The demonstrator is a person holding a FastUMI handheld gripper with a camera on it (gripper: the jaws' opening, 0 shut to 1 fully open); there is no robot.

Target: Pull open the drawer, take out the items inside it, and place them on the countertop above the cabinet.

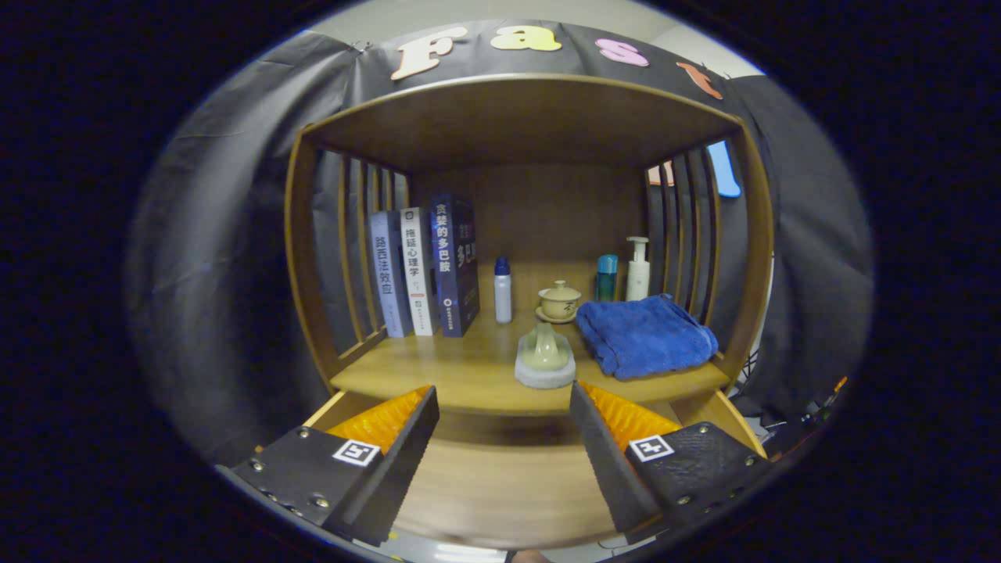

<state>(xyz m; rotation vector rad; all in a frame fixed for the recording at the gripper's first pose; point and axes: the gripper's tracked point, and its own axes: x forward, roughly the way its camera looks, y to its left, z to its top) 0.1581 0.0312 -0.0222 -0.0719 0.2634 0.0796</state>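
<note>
While nothing sits between its spread fingers, gripper (504, 438) hangs at lower centre over the pulled-out drawer (500, 489), whose visible floor looks bare. Worth tilting down to check inside before releasing anything beside the sage teapot (545, 352) on the surface (438, 375).

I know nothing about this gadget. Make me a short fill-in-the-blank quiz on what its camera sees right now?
1. The tongs are ____, with nothing between their fingers.
2. The folded towel on the countertop is ____ in colour.
3. The small white bottle has a blue cap and stands just to the right of the row of ____.
4. Beyond the tongs, the drawer below the countertop is pulled ____.

Missing words: open; blue; books; open
</note>
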